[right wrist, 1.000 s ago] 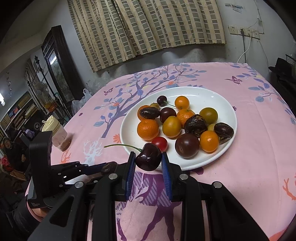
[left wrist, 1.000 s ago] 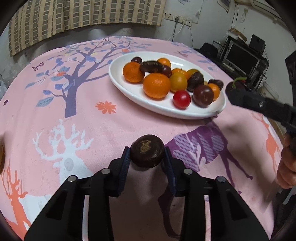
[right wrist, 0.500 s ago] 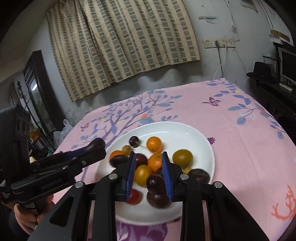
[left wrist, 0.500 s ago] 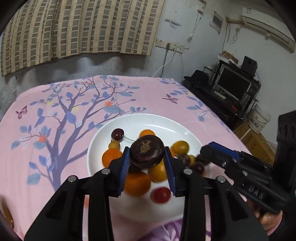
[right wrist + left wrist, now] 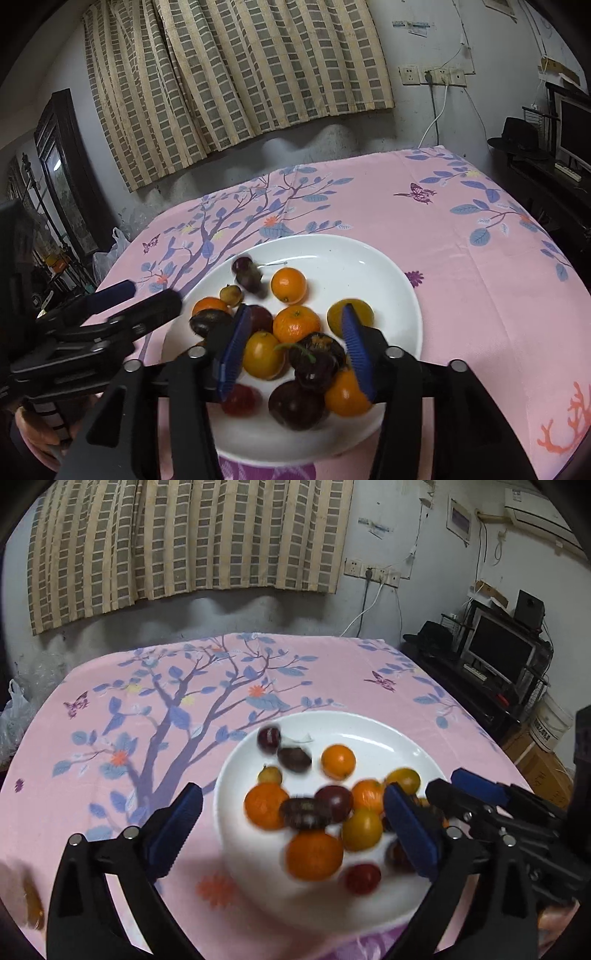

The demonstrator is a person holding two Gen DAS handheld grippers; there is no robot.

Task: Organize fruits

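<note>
A white plate [image 5: 369,727] [image 5: 388,273] on the pink tablecloth holds several oranges, yellow and red tomatoes, dark dates and cherries. My left gripper [image 5: 291,823] is open and empty above the plate's near left side. A dark round fruit [image 5: 294,759] lies blurred at the plate's far side by a cherry [image 5: 268,738]. My right gripper [image 5: 295,347] is open above the pile. A dark cherry with a stem [image 5: 316,369] lies on the fruits between its fingers. The left gripper also shows in the right wrist view [image 5: 133,299].
The pink tablecloth [image 5: 110,738] with a tree print covers the table. A wall with curtains [image 5: 184,535] stands behind. A TV stand [image 5: 502,653] and a bucket are to the right. An orange object [image 5: 33,904] sits at the left edge.
Both grippers opened above the plate. The left let go of the dark round fruit and the right let go of the cherry; both fruits now lie on the plate.
</note>
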